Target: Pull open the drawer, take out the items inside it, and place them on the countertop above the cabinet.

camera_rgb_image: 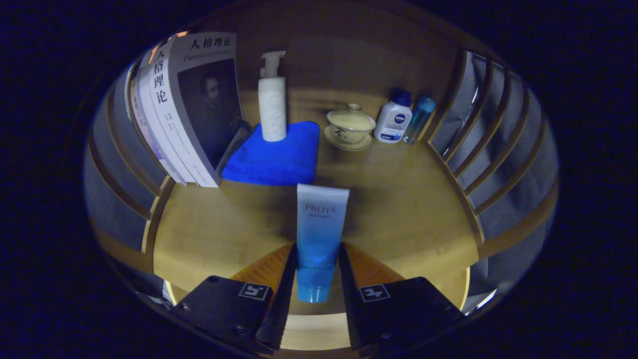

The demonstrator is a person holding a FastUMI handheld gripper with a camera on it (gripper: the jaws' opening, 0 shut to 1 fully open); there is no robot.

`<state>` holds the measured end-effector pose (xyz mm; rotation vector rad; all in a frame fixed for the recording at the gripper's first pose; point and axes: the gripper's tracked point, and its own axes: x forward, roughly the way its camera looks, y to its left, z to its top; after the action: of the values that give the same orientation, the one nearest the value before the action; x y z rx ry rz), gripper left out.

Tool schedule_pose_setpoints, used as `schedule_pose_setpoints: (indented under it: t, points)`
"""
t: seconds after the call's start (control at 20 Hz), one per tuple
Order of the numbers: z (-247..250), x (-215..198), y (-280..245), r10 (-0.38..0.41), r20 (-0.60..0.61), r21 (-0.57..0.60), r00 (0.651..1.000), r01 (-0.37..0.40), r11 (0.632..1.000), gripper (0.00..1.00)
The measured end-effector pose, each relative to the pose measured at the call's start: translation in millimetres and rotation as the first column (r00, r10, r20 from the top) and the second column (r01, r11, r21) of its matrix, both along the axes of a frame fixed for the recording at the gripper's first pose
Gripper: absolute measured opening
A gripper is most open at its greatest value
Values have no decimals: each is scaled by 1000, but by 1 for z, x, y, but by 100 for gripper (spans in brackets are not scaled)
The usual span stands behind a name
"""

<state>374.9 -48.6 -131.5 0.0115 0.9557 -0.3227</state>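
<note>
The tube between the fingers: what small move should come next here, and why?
Probably lower the tube onto the countertop and then open the gripper. Both fingers press on the tube's lower part, its cap end pointing down, above bare wood in front of the blue cloth. That spot looks free of the books and the lidded cup.

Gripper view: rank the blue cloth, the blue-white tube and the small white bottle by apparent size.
1. Folded blue cloth.
2. Blue-white tube between the tongs; nearness inflates it.
3. Small white blue-capped bottle.

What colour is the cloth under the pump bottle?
Bright blue. The folded cloth under the white pump bottle shows best in the gripper view, beyond the tube held between the fingers.
</note>
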Motion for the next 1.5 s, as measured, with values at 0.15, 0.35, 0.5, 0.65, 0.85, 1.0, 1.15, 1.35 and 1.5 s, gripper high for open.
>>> schedule_pose_setpoints:
  t: [0.15,0.35,0.5,0.65,0.85,1.0,1.15,1.35,1.5]
  points:
    - [10,-8,5,14,23,7,1000,-14,1000,54]
    - [21,-36,23,115,32,6,993,-115,993,74]
    - [37,-58,41,147,68,34,987,-149,988,76]
    - [47,-88,54,209,100,23,973,-212,977,77]
    - [49,-131,75,278,172,4,945,-283,959,78]
    - [42,-166,84,296,220,9,930,-305,952,79]
    - [45,-188,86,300,297,-20,906,-308,951,78]
    - [71,-219,86,288,457,-72,841,-288,955,79]
    - [85,-244,83,285,554,-101,782,-276,956,87]
